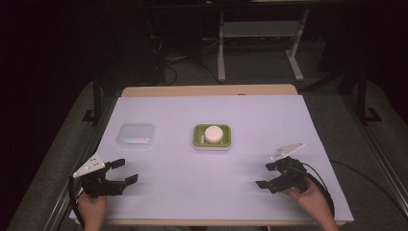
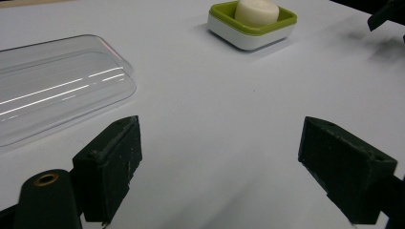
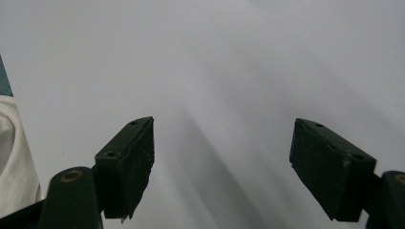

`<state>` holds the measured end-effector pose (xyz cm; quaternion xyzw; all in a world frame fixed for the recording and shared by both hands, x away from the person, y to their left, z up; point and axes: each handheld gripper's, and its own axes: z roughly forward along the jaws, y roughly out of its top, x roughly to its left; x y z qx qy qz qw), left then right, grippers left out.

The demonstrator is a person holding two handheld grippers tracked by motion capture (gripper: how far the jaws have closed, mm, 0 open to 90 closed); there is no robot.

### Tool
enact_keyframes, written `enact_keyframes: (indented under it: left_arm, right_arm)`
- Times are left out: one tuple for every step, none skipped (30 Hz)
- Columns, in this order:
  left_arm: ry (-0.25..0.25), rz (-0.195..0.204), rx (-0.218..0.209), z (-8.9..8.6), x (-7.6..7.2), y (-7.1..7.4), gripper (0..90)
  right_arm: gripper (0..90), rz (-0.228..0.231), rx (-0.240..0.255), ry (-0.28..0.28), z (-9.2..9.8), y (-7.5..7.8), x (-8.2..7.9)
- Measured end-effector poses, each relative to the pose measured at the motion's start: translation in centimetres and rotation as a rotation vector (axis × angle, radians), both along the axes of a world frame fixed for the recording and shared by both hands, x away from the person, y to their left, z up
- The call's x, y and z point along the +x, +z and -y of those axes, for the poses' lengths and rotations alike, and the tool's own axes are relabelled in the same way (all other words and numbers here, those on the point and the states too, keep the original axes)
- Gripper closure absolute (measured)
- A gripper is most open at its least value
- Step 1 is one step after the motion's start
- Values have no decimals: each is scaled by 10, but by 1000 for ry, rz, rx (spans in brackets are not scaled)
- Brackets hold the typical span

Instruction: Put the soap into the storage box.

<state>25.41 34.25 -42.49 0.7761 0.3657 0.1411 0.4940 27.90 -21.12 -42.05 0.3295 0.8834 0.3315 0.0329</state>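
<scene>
Table (image 1: 159, 192) under a white sheet, wood edge showing at the far side. Dark room beyond, floor cables and a white frame behind.

Left claw (image 1: 126, 171) at the near left corner, held by a hand (image 1: 91, 209), grey plate on top. Jaws spread wide, nothing between them; in the left gripper view its claw (image 2: 219, 167) sits low over bare sheet, both black pads scuffed.

Right claw (image 1: 267, 175) at the near right, held by the other hand (image 1: 312, 199), cable looping off behind it. Jaws spread, empty; in the right gripper view its claw (image 3: 222, 167) looks over plain white surface, with a bit of pale cloth (image 3: 14, 157) at the left edge.

Green dish (image 1: 212, 136) near table centre, white base, with a round white soap (image 1: 213, 133) resting inside. Seen again in the left gripper view: dish (image 2: 267, 26), soap (image 2: 258, 10), ahead and well apart from the claw.

Clear lid (image 1: 135, 135) lies flat left of the dish, apart from it, beyond the left claw. In the left gripper view the lid (image 2: 52, 90) is near the left jaw, not touching
</scene>
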Motion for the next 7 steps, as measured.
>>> enact_keyframes:
  left_arm:
    - [-2,1,0,0,0,0,145]
    - [-3,2,1,0,0,0,145]
    - [-2,3,1,0,0,0,145]
    - [-2,1,1,0,0,0,144]
    - [-3,0,0,0,1,0,145]
    - [-1,0,2,0,1,0,145]
    - [1,1,3,0,1,0,145]
  right_arm:
    - [228,1,3,-3,3,-1,-3]
    - [228,1,3,-3,3,-1,-3]
    - [228,-6,0,-10,4,0,-5]
    - [228,-5,6,-16,5,-1,-6]
    - [228,-4,9,-17,6,0,-6]
    - [228,1,18,-14,8,-1,-6]
    - [228,-9,20,-21,8,-1,-6]
